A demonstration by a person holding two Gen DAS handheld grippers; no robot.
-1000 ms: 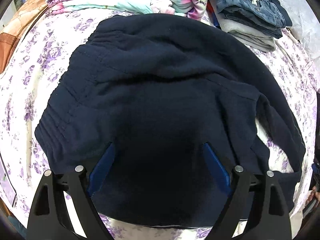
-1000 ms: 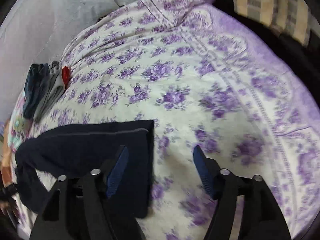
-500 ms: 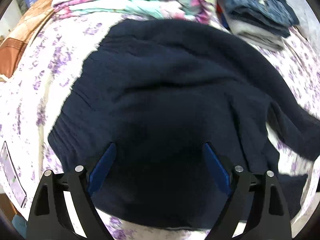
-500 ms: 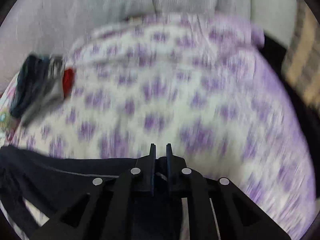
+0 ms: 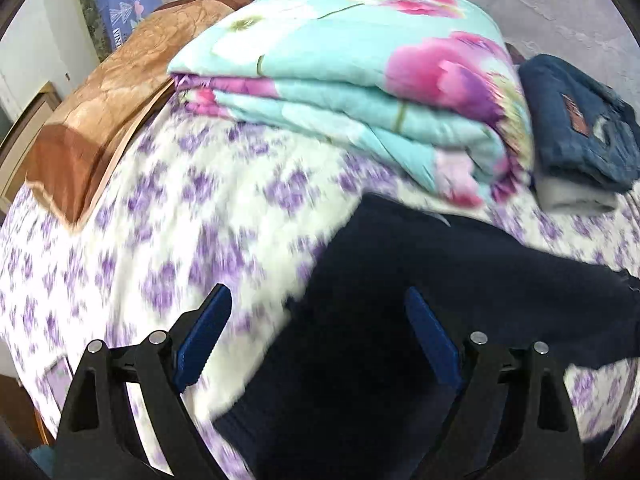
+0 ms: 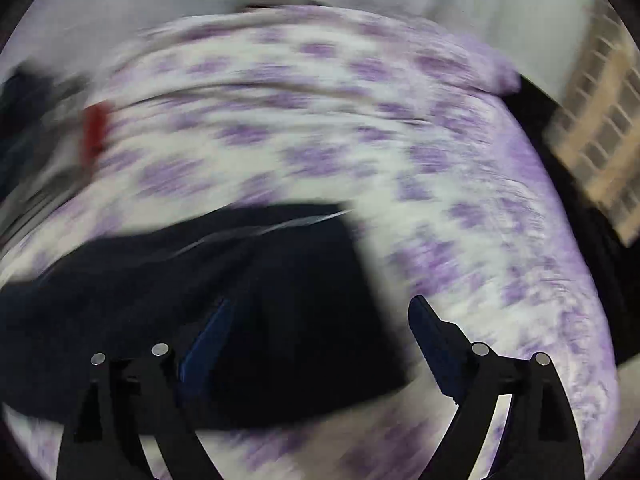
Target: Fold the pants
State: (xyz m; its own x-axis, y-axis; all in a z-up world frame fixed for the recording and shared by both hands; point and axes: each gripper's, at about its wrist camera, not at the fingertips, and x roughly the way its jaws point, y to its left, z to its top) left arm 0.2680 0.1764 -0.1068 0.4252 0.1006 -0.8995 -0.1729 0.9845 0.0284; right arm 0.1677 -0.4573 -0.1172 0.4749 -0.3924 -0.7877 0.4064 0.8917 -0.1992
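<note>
Currently, dark navy pants point(image 5: 400, 320) lie spread on a bed covered by a white sheet with purple flowers point(image 5: 180, 232), which gives them a broad, soft surface for folding. Seen from the left wrist, the left gripper point(image 5: 318, 334) hangs above the near edge of the garment with its blue pads well apart and nothing clamped between them; one pad sits over bare sheet and the other over dark cloth, so it seems placed to take that edge next. Seen from the right wrist (a heavily blurred picture), the right gripper point(image 6: 320, 332) has just been opening its jaws, and they now stand wide, with the pants point(image 6: 200, 288) lying beneath and between the pads but not pinched; the cloth looks let go onto the bed so that a fold can settle. A squared corner of the garment, with a pale seam line across it, points away from this gripper. At the far side of the bed a folded turquoise quilt with pink flowers point(image 5: 360, 80) is stacked, and just beside it a folded pile of blue jeans point(image 5: 576, 120) on something grey, likely set aside to keep the working area free. A brown padded headboard point(image 5: 100, 112) borders the bed at one end.
</note>
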